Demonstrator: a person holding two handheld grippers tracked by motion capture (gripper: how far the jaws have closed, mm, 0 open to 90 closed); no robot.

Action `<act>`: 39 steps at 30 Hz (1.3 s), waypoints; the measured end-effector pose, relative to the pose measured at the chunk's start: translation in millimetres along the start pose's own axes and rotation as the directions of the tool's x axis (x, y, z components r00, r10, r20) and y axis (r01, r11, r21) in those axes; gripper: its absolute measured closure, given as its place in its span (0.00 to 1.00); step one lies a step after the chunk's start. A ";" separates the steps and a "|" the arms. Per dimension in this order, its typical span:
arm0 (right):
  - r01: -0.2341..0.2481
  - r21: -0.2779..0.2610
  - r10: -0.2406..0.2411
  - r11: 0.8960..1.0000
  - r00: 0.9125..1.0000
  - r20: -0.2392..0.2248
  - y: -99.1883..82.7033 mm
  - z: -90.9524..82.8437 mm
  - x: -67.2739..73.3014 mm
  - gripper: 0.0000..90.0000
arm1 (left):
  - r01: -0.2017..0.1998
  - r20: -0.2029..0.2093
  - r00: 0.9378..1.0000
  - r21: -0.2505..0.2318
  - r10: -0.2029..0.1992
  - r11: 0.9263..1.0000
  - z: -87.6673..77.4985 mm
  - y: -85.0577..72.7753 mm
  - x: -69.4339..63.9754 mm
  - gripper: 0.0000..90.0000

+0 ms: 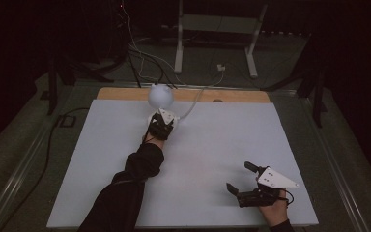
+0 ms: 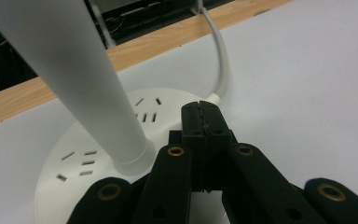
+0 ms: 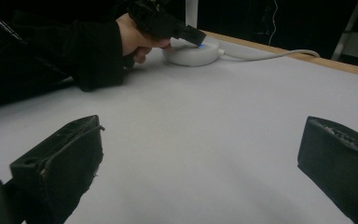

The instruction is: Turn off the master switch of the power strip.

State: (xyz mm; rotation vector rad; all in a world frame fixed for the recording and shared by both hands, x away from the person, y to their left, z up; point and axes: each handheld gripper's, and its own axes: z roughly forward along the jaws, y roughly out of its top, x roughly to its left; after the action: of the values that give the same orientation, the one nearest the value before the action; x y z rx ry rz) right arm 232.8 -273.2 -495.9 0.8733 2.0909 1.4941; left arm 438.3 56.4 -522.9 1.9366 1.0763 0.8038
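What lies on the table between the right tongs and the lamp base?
Nothing: in the right gripper view, only bare white table stretches from the right tongs to the lamp base.

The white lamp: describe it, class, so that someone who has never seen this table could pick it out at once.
Start at the white table and go to its far edge, by the wooden strip. There the white lamp stands on a round base with small slots, the shut left gripper on it. It has a globe head and a white cord.

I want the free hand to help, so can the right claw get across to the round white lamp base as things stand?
Probably yes. The right claw is open, with bare white tabletop between it and the round white lamp base. The left claw, shut, already sits on that base.
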 end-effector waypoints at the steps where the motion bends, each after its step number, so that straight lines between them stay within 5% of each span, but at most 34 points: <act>1: 0.001 0.000 -0.001 1.000 1.000 0.000 -0.1 0.1 0.0 0.00 | 0.001 0.000 1.000 -0.001 -0.001 1.000 0.1 -0.1 -0.1 1.00; 25: 0.005 0.006 -0.005 1.000 1.000 0.000 -0.1 0.8 1.0 0.00 | -0.114 -0.042 0.992 0.022 0.115 0.993 2.1 -0.3 -7.1 1.00; 39: 0.003 0.006 -0.003 1.000 1.000 -0.002 -0.2 0.8 0.8 0.00 | -0.153 -0.009 0.988 0.091 0.154 0.984 3.0 9.1 -4.5 1.00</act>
State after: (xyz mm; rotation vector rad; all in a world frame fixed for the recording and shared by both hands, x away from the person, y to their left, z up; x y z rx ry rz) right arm 232.7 -272.2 -496.3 0.8715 2.0978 1.4887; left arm 442.4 48.3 -517.5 2.1123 0.9969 0.8694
